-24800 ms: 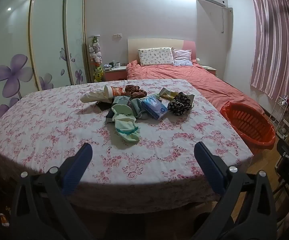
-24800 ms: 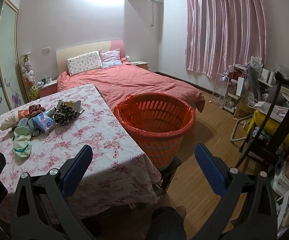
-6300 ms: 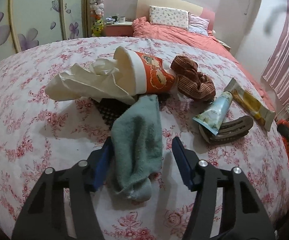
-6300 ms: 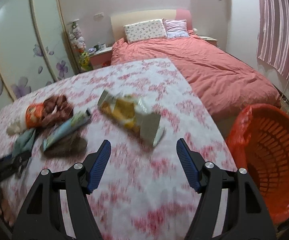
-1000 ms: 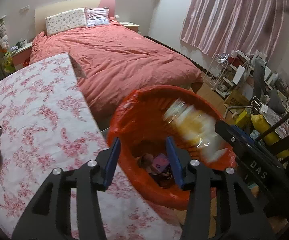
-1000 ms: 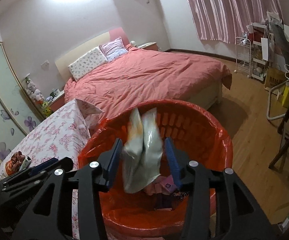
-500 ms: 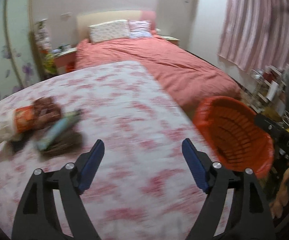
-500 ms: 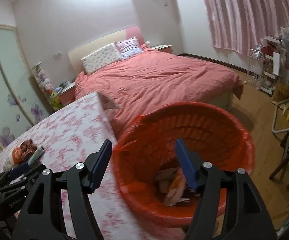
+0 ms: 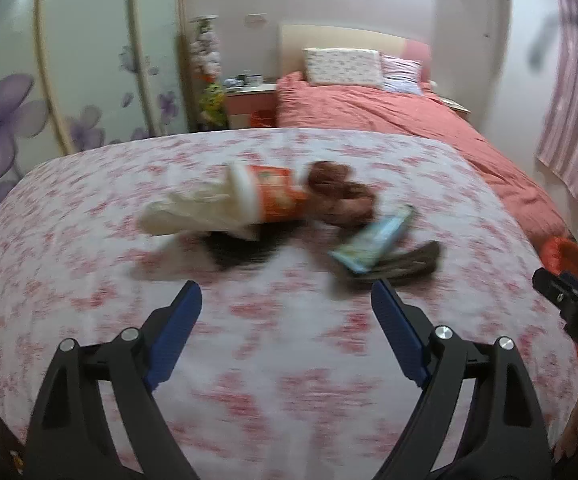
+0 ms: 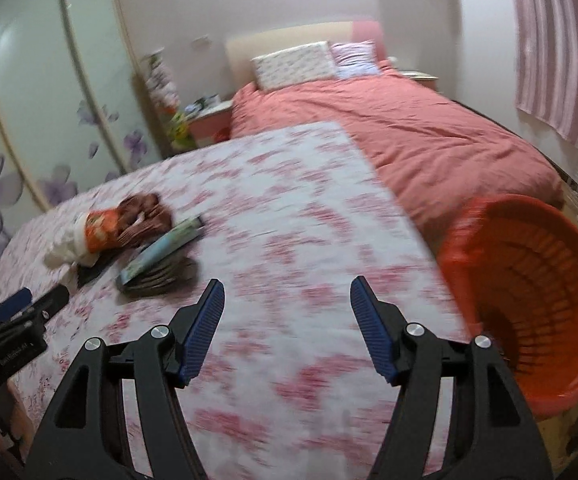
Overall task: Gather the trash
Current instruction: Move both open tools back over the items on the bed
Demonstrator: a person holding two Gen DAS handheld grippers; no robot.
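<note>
Pink-flowered cloth covered the desk (image 9: 289,344) beneath both grippers, and motion blur smeared its pattern in both views. The left gripper (image 9: 287,300) stood wide open, its jaws having just been opening, with nothing between its blue pads but bare cloth. Ahead of it lay the remaining clutter in one cluster: an orange paper cup (image 9: 273,198) on its side with crumpled white paper (image 9: 185,210) spilling from its mouth towards the gripper's left, a brown striped cloth (image 9: 341,196) touching the cup's base, and a pale blue tube (image 9: 373,240) lying across a dark comb-like object (image 9: 405,264), ahead and to the gripper's right. A dark patch lay under the cup; the blur hid what it was.

The right gripper (image 10: 287,294) was also open and empty, its jaws having recently widened. The same cluster lay ahead and to its left, well apart from its fingertips, the tube (image 10: 161,248) nearest. The orange basket (image 10: 529,280) stood off the desk's edge to this gripper's right, beside the red-covered bed (image 10: 409,132); its contents could not be seen. The left gripper's body showed at this view's lower left edge.
</note>
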